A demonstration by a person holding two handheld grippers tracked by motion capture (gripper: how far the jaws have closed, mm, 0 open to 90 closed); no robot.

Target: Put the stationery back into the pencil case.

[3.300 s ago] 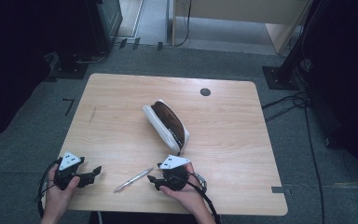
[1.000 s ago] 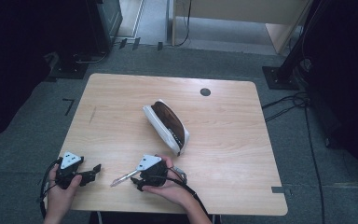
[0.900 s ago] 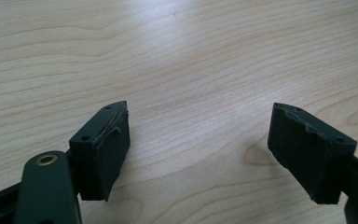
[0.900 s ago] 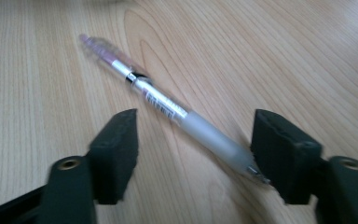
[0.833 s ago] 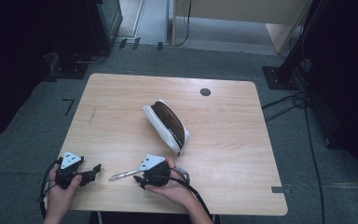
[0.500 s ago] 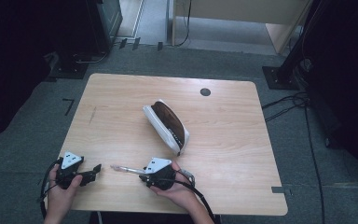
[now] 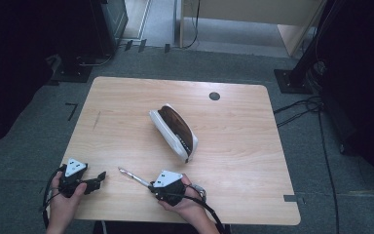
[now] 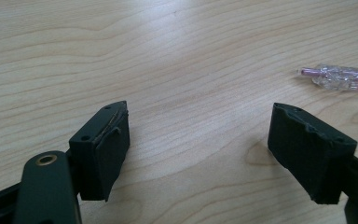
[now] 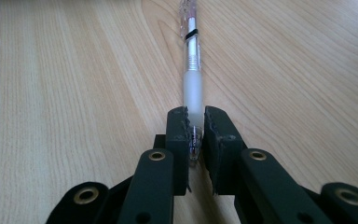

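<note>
Since the earlier high-view frames, the right claw point(image 7: 148, 184) has been shifted leftward along the near table edge to the pen point(image 7: 132, 176), and its jaws have just been closing, with the pen's tip end between them. In the right gripper view the pen point(image 9: 192, 79) is seen clamped at one end, pads pressed on both sides of the barrel; the rest of the barrel runs straight ahead from the claw point(image 9: 195, 126), away along the wood.

Left claw point(image 7: 100, 176) is held at the lower left of the high view, jaws wide apart, nothing between them. In the left gripper view the free end of the pen point(image 8: 340, 76) is seen at the upper right of the frame, apart from the claw point(image 8: 219, 140).

Key relation: the pen's long axis is lined up with the right claw's own axis and pointed up-left in the high view, toward the gap between the two hands. Right hand is the nearer one; it already has the grip.

Farther off, mid-table, a white pencil case point(image 7: 174, 130) with a brown inside is lying open, up and right of the pen, well apart. Judged next: pen to be lifted and swung round toward that opening. Table point(image 7: 243, 146) otherwise bare wood, a dark grommet point(image 7: 214, 96) near the far edge.
</note>
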